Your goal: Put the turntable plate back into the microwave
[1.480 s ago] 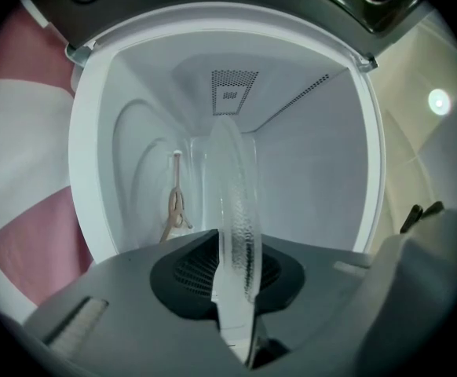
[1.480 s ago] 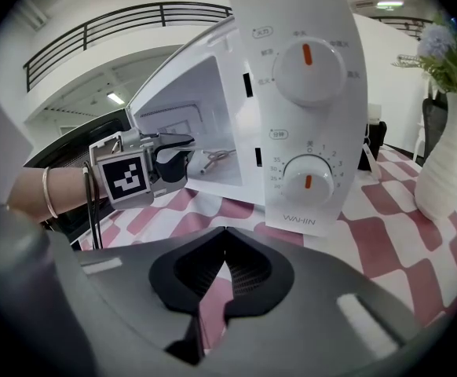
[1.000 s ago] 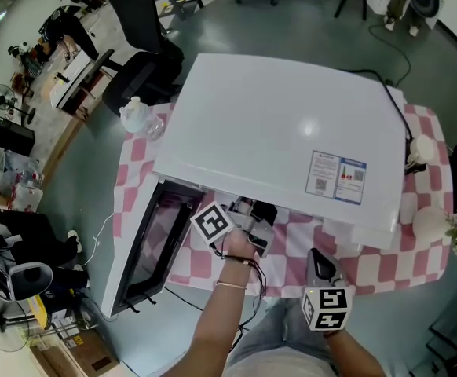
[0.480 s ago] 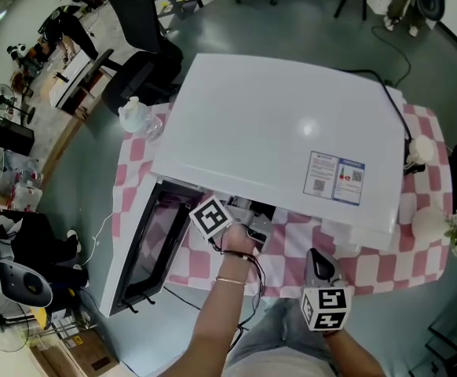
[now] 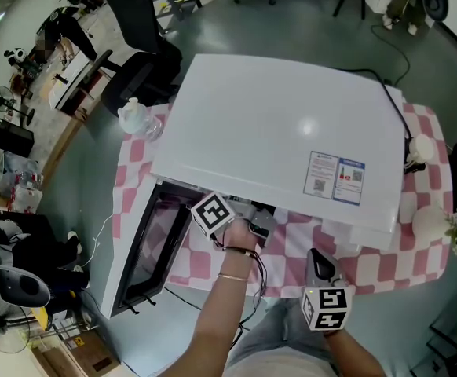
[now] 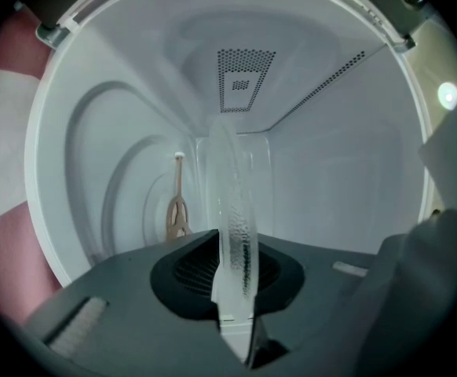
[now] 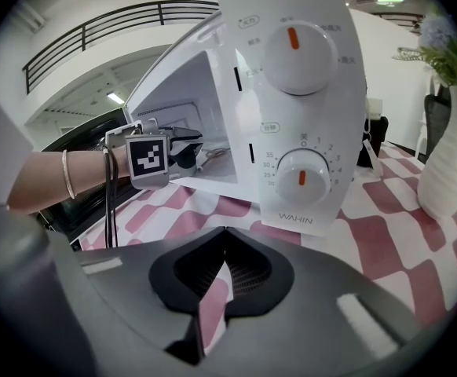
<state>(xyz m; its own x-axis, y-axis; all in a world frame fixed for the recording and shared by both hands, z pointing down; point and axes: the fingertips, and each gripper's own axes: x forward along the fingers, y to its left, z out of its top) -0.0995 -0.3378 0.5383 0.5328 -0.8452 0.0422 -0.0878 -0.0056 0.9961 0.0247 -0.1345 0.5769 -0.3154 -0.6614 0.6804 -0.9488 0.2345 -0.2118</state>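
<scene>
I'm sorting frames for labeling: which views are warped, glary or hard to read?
Head view: sharp, evenly lit, a glare spot on the microwave, edges bowed. Left gripper view: strong fisheye, dark corners; the clear turntable plate, edge-on, barely stands out. Right gripper view: fisheye, near jaws soft.

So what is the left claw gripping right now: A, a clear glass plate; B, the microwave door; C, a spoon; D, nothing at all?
A: the left claw is shut on the rim of the glass plate, reaching inside the microwave.
</scene>
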